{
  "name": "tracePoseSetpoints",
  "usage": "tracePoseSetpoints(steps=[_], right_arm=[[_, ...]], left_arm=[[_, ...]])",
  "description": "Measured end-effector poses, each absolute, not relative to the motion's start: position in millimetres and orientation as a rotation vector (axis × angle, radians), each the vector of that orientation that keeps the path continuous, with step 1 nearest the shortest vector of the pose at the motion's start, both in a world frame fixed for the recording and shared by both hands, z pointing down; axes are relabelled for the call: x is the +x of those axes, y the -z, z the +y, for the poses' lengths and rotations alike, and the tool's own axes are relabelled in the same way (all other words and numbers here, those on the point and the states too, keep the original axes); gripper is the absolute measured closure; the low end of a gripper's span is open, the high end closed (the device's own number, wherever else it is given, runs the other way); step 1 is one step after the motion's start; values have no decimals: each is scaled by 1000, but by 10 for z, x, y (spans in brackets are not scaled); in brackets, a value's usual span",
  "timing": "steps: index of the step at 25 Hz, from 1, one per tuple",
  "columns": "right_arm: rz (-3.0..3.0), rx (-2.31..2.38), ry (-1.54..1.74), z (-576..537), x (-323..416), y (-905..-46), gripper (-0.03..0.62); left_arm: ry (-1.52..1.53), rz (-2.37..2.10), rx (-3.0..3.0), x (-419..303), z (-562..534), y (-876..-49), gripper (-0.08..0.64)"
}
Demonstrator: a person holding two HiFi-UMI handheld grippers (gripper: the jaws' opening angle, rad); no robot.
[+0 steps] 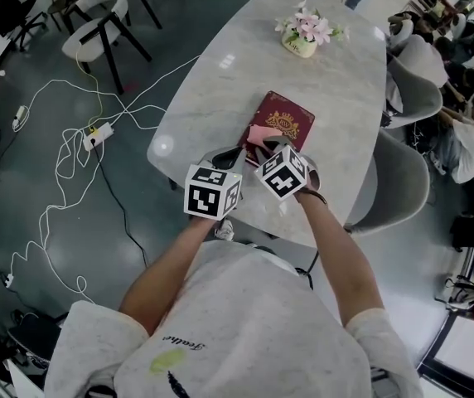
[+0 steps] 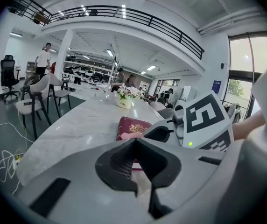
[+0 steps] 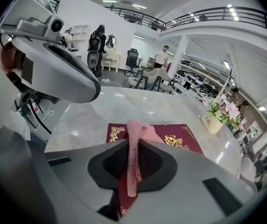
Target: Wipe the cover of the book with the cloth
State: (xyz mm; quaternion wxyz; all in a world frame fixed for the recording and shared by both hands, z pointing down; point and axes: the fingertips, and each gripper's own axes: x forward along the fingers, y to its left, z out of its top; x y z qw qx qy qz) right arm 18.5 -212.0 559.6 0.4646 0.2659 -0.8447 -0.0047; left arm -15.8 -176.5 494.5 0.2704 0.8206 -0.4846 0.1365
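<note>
A dark red book (image 1: 285,120) with a gold emblem lies flat on the marble table (image 1: 220,81). My right gripper (image 3: 133,143) is shut on a pink cloth (image 3: 132,164), which hangs over the near end of the book (image 3: 182,141). In the head view the cloth (image 1: 258,138) sits at the book's near edge, under the right gripper (image 1: 273,146). My left gripper (image 1: 227,157) hovers just left of it, over the table's near edge. The left gripper (image 2: 135,142) is shut with nothing in it. Beyond its jaws lie the book (image 2: 134,124) and cloth (image 2: 132,135).
A white pot of pink flowers (image 1: 302,34) stands on the table beyond the book. Grey chairs (image 1: 399,185) line the table's right side, where people sit. White cables and a power strip (image 1: 98,134) lie on the floor to the left.
</note>
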Motion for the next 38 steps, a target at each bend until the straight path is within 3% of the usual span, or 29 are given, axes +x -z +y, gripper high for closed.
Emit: tracePoseSetpoints(steps=[22, 38], right_arm=[[-2204, 505, 99, -1589, 75, -5310, 574], [-2150, 690, 253, -2794, 111, -4719, 574]], left_arm=[[-398, -1446, 2128, -158, -1353, -4834, 552], [-402, -1373, 2196, -414, -2023, -4904, 552]])
